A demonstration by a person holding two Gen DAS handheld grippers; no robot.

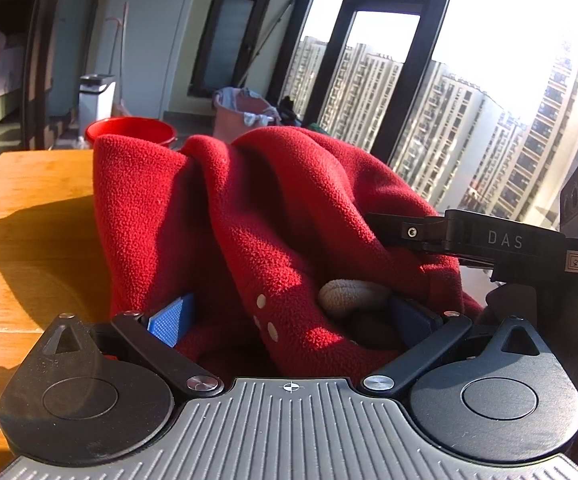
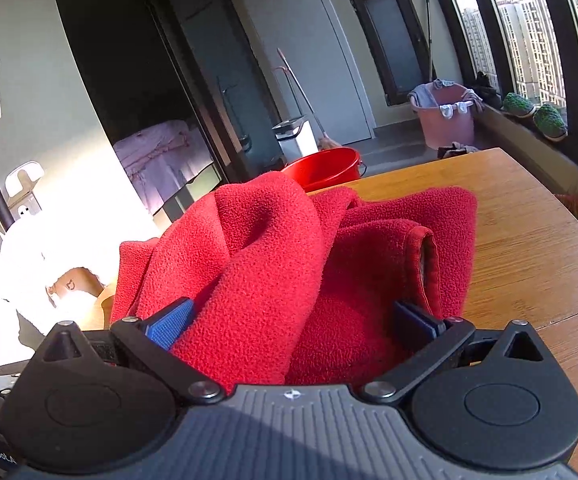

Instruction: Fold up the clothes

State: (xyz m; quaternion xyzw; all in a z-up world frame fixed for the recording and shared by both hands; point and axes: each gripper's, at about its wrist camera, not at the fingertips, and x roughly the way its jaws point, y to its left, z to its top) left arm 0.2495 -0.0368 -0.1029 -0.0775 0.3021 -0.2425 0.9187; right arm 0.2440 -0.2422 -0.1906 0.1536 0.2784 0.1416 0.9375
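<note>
Left wrist: left claw (image 1: 289, 320) has its blue ribbed pads (image 1: 171, 320) set wide, red fleece (image 1: 249, 208) bunched between them; clamped or merely lying there, cannot tell. Fleece heaped, nubbly, with white dots and a beige knit patch, on the wooden bench (image 1: 29, 208) near its window edge. Right claw (image 1: 421, 236) reaches into the cloth from the right. Right wrist: right claw (image 2: 289, 324), pads wide, fleece filling the gap; grip not discernible. A hemmed sleeve opening (image 2: 429, 268) shows. Risk: thick pile could slip, or extra layers get caught, spoiling the fold.
</note>
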